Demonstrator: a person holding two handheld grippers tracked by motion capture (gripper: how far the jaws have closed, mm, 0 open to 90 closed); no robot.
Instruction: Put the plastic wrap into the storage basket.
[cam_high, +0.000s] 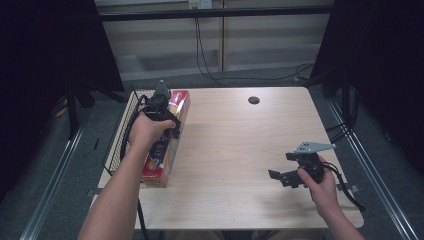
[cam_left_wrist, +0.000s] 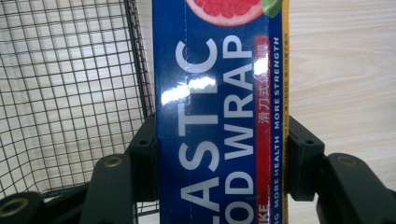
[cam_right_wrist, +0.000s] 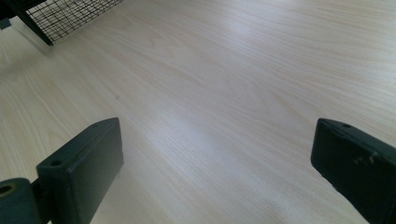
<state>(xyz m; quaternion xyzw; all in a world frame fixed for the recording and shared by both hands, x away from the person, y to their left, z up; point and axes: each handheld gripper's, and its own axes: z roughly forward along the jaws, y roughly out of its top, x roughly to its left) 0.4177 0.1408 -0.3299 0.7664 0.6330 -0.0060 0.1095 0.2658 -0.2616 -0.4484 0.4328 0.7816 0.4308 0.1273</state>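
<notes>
A long plastic wrap box (cam_high: 165, 145), red and blue with a grapefruit picture, lies along the left side of the wooden table (cam_high: 235, 150). My left gripper (cam_high: 167, 127) is shut on it across its width. In the left gripper view both black jaws press on the sides of the box (cam_left_wrist: 219, 116), and my left gripper (cam_left_wrist: 222, 154) points down over it. My right gripper (cam_high: 282, 177) rests low over the table near the right front, held by a hand. In the right gripper view my right gripper (cam_right_wrist: 219, 163) stands open above bare wood.
A black wire basket (cam_high: 125, 125) sits at the table's left edge, right beside the box; its mesh (cam_left_wrist: 70, 93) shows left of the box, and its corner (cam_right_wrist: 65, 14) lies far off. A dark round hole (cam_high: 254, 100) marks the far table. Cables hang behind.
</notes>
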